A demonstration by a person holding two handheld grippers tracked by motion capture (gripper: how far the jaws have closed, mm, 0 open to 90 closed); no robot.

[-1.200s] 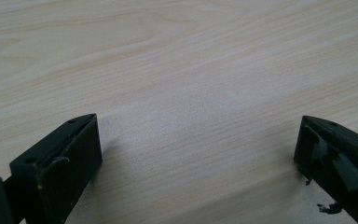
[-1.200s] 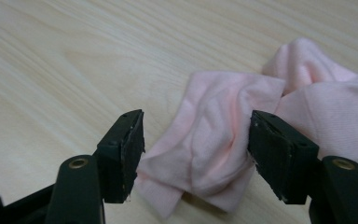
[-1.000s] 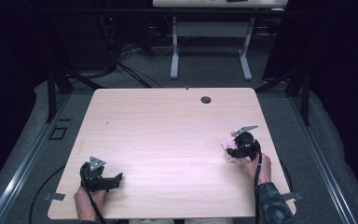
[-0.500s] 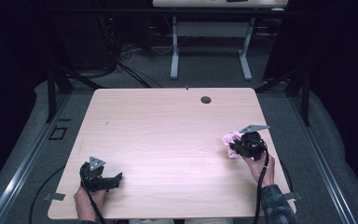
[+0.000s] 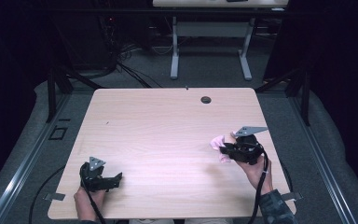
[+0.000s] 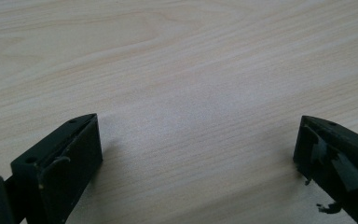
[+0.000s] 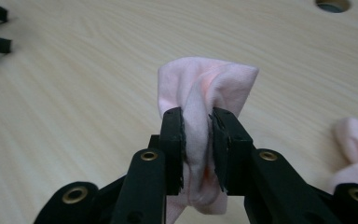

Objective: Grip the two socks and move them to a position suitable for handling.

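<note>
Since a second ago, shifted a little along the right edge of the table (image 5: 168, 126), nearer the person: right gripper (image 5: 224, 150) with the pink cloth (image 5: 218, 143). Left gripper (image 5: 114, 180) unmoved at the near left corner of that table.

Clamped narrowly on a bunched fold of the pink cloth (image 7: 200, 102) in the right gripper view: two black jaws, flat-faced and blocky, with brass-ringed pivot holes lower down. Soft, thin, matte fabric, creased into vertical folds between the pads and puffing out above them in a rounded crest. A second lobe of the same pink at the right edge of that view, low against the table (image 7: 74, 84). Cloth seen from above as a small crumpled wad at the gripper's tip, on the right part of the table, well apart from the round dark grommet hole (image 5: 206, 99) near the far edge.

Held wide apart over bare wood in the left gripper view: left gripper (image 6: 198, 140), jaws matte black and angular, nothing between them. Table (image 6: 177, 70) pale, fine-grained laminate, smooth, rounded at the corners.
</note>
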